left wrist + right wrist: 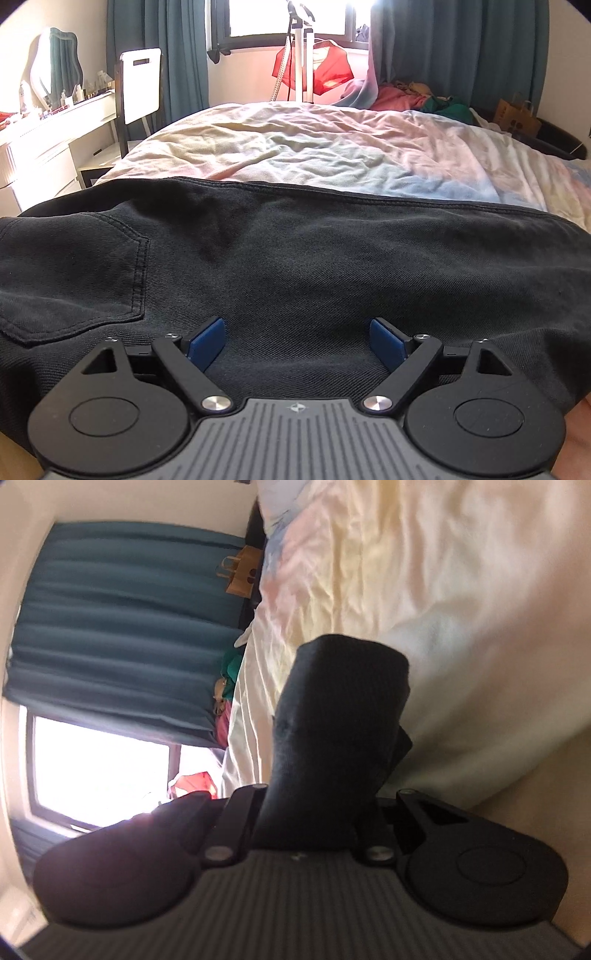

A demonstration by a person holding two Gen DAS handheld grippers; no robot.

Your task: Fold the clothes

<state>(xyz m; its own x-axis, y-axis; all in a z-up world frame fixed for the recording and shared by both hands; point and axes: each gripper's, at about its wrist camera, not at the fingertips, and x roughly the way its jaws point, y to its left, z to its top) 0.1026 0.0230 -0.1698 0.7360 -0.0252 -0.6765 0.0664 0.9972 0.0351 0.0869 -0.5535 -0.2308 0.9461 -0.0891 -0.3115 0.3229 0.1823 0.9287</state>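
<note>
Black trousers (295,258) lie spread across the near edge of the bed, a back pocket (74,280) showing at the left. My left gripper (297,341) is open, its blue pads (207,343) resting just above the cloth with nothing between them. In the right wrist view, which is rolled sideways, my right gripper (317,812) is shut on a thick bunch of the black trousers (340,716), held up over the bed. The cloth hides its fingertips.
The bed (314,147) has a rumpled pastel sheet (406,572). A pile of coloured clothes (406,96) lies at its far side. A white dressing table (48,136) and chair (140,85) stand left. A paper bag (517,118) sits at the right.
</note>
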